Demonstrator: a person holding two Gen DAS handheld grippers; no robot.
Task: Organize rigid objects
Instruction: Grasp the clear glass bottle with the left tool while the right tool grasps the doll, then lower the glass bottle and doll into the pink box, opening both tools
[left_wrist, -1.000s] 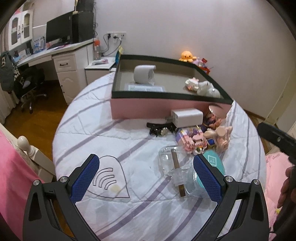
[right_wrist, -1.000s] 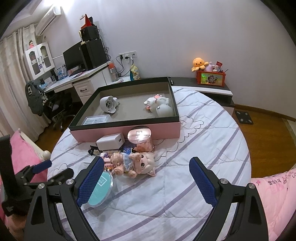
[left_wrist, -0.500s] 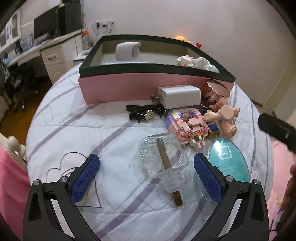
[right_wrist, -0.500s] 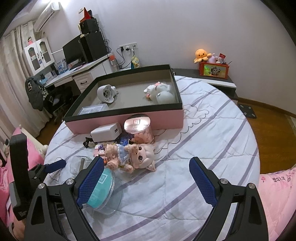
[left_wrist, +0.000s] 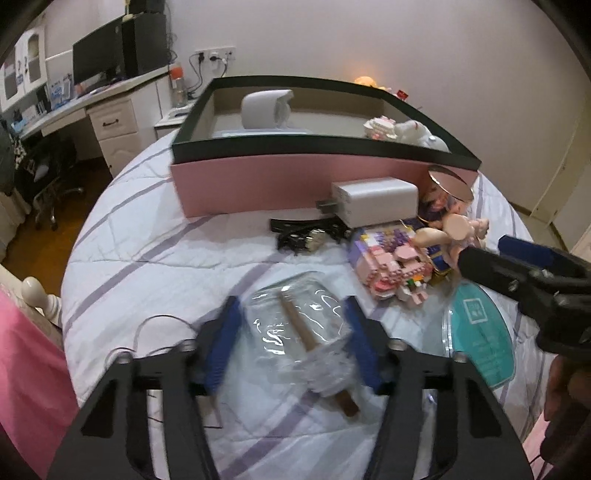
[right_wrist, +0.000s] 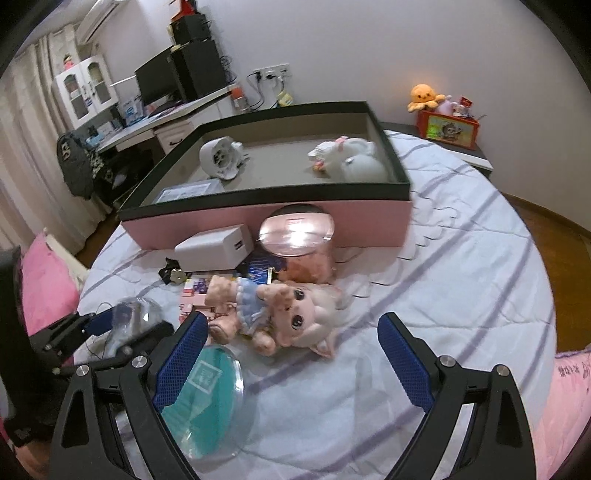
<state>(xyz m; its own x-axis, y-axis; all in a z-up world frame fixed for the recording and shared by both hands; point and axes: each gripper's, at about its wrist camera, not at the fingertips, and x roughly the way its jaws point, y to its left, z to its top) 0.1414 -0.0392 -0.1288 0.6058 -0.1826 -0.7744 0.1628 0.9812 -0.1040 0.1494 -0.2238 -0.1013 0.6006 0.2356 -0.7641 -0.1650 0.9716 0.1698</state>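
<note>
A clear glass bottle (left_wrist: 295, 328) with a wooden stick inside lies on the bed. My left gripper (left_wrist: 293, 332) has its jaws closing around it, blurred with motion, and the pads look to touch its sides. It also shows in the right wrist view (right_wrist: 133, 321). My right gripper (right_wrist: 291, 350) is open and empty above a pink pig doll (right_wrist: 291, 314). A teal round lid (right_wrist: 207, 398) lies under its left finger. The pink box (left_wrist: 280, 181) with a black rim holds a white fan (left_wrist: 266, 109) and white plush toys (left_wrist: 402, 131).
In front of the box lie a white charger (left_wrist: 373, 201), a black watch (left_wrist: 306, 236), a pink brick model (left_wrist: 391, 266) and a pink jar (right_wrist: 299, 243). A desk (left_wrist: 92, 110) with a monitor stands at the left. The bed's edge curves around.
My left gripper moved forward over the glass bottle and its jaws narrowed around it. My right gripper moved closer to the pig doll and stayed open.
</note>
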